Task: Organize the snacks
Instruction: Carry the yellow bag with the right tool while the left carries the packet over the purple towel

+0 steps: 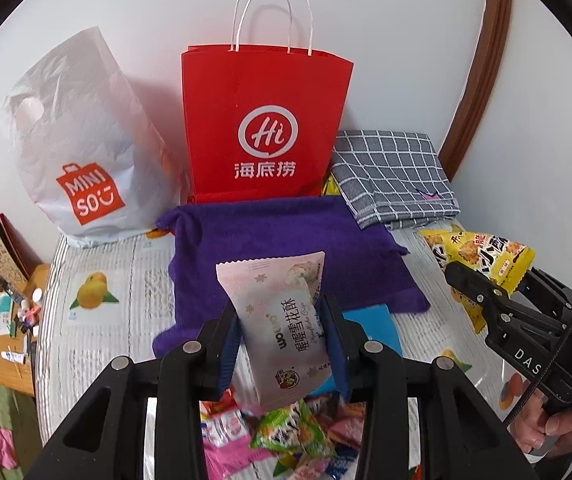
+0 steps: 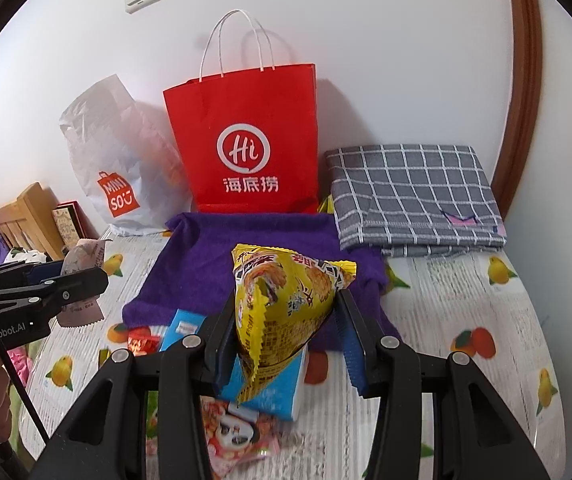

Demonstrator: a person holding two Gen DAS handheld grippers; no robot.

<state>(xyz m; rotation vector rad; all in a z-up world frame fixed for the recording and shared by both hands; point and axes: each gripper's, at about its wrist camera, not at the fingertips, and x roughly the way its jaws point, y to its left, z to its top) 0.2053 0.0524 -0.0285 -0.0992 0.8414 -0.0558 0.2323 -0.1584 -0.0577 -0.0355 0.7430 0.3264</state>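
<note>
Now pink packet [image 1: 282, 320] between left gripper [image 1: 286, 344] pads

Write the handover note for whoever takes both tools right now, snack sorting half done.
Left tool: shut on the pink snack packet, lifted above the table.
Right tool: shut on the yellow snack packet, also lifted.
Red paper bag and white Miniso bag stand against the wall behind the purple towel; the grey checked cloth lies to the right.
Done: two packets picked up.
Left: place both; the loose snack pile and blue box still lie near the front edge.
</note>
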